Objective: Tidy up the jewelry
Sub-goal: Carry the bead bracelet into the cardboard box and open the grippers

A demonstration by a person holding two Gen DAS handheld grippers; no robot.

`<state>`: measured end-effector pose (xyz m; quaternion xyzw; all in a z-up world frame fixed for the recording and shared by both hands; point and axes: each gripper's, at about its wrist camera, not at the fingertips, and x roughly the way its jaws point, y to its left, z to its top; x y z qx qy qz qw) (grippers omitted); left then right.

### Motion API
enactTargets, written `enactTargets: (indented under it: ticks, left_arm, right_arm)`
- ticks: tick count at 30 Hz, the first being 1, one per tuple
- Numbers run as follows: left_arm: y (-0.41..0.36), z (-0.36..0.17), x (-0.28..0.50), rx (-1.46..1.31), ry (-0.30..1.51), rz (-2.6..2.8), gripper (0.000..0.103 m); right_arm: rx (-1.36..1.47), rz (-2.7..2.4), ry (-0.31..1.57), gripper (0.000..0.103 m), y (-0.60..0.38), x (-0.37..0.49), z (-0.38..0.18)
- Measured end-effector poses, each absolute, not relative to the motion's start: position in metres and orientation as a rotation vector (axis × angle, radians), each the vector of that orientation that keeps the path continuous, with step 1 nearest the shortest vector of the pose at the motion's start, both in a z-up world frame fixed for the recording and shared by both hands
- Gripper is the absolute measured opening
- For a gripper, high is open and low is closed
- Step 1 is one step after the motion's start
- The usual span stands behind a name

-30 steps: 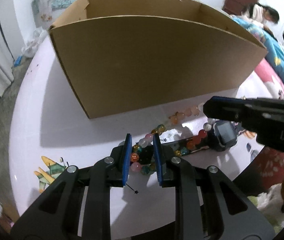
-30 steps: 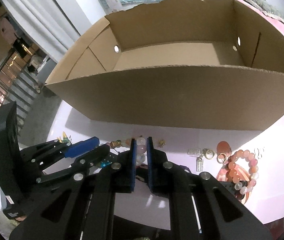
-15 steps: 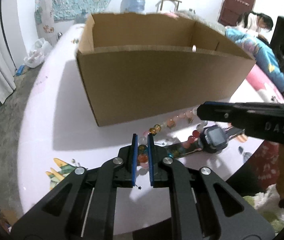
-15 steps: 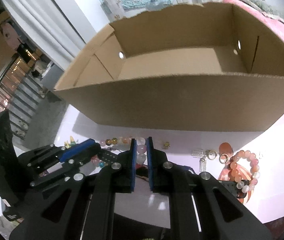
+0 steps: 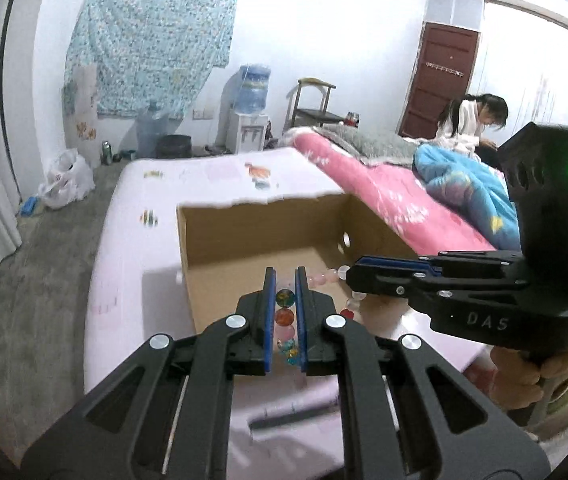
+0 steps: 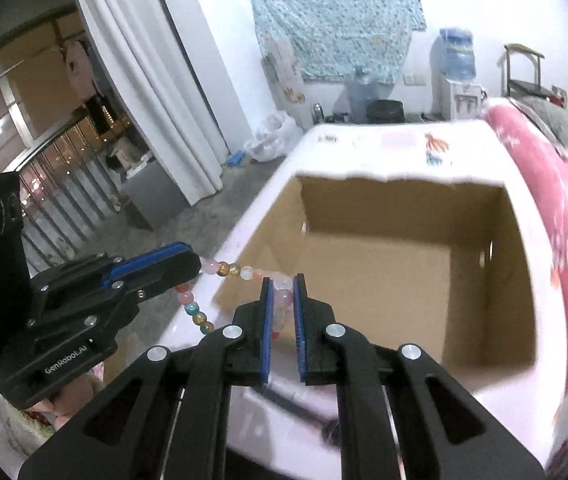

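The left gripper (image 5: 284,312) is clamped on a bead string (image 6: 239,271), its blue pads pinching several coloured beads; its jaws have just been closing, with the beads between them. The right gripper (image 6: 282,320) is clenched on the same string further along, a pale pink bead showing between its pads. From largest to smallest: a pale pink table (image 5: 135,216) carries an open cardboard box (image 6: 384,280), empty as far as can be seen; the two black grippers sit above its near edge; the string runs between them, with a loop of blue and orange beads sagging under the left one. A second ago both grippers were low on the table beside the box's outer wall, and the string lay flat among a watch and other trinkets. Now both have risen and tilted so that each camera looks down into the box, and the string hangs clear of the table, stretched over the box's near corner. That suggests the pick-up is done and what remains is to carry the string over the opening and let go. Both grippers point forward and downward toward the box. A hand (image 5: 524,372) grips the right one's handle at the lower right of the left view.
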<state>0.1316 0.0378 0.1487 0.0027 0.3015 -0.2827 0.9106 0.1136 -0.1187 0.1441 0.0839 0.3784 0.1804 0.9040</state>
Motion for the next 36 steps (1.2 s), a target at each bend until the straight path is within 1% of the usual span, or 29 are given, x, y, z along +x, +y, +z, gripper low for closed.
enactTargets:
  ticks: [2,5,7,12,16,18,20,23,25,26,28,29,31,32,34,35,36]
  left_arm:
    - [0.026,0.148,0.165,0.014,0.678,-0.562,0.008]
    - [0.011,0.134,0.215,0.034,0.767,-0.532,0.008]
    - [0.002,0.122,0.239,0.085,0.805,-0.484,0.008]
    - [-0.026,0.084,0.294,0.194,0.955,-0.409,0.009]
    - [-0.034,0.059,0.312,0.251,1.034,-0.356,0.009]
    - [-0.03,0.057,0.311,0.232,1.047,-0.349,0.009]
    - [-0.025,0.062,0.304,0.202,1.039,-0.356,0.012]
    - [-0.015,0.081,0.285,0.168,0.987,-0.368,0.021]
    - [-0.005,0.095,0.271,0.146,0.945,-0.372,0.03]
    - [0.005,0.106,0.258,0.127,0.908,-0.372,0.032]
    - [0.02,0.122,0.237,0.098,0.847,-0.372,0.044]
    - [0.032,0.132,0.22,0.085,0.809,-0.373,0.048]
    - [0.048,0.14,0.193,0.076,0.769,-0.372,0.063]
    - [0.058,0.142,0.174,0.076,0.748,-0.37,0.066]
    - [0.069,0.138,0.15,0.081,0.736,-0.362,0.081]
    - [0.075,0.128,0.136,0.075,0.743,-0.35,0.083]
    - [0.078,0.119,0.128,0.069,0.759,-0.34,0.084]
  right_arm:
    - [0.22,0.388,0.843,0.01,-0.126,0.151,0.144]
    - [0.28,0.387,0.959,0.01,-0.138,0.207,0.129]
    - [0.297,0.356,1.032,0.01,-0.142,0.245,0.111]
    - [0.336,0.319,1.194,0.01,-0.146,0.309,0.061]
    - [0.34,0.287,1.278,0.011,-0.145,0.336,0.035]
    - [0.366,0.271,1.297,0.011,-0.149,0.338,0.027]
    - [0.37,0.276,1.3,0.012,-0.153,0.332,0.027]
    - [0.321,0.274,1.257,0.014,-0.156,0.315,0.045]
    - [0.275,0.279,1.193,0.021,-0.161,0.293,0.071]
    - [0.265,0.286,1.161,0.022,-0.164,0.288,0.082]
    - [0.235,0.304,1.081,0.027,-0.171,0.26,0.11]
    - [0.22,0.314,1.026,0.029,-0.175,0.239,0.127]
    - [0.197,0.328,0.932,0.041,-0.184,0.198,0.15]
    - [0.188,0.336,0.889,0.045,-0.188,0.175,0.159]
    - [0.163,0.343,0.832,0.058,-0.196,0.129,0.164]
    - [0.16,0.334,0.818,0.062,-0.2,0.107,0.159]
    - [0.161,0.313,0.82,0.069,-0.203,0.09,0.151]
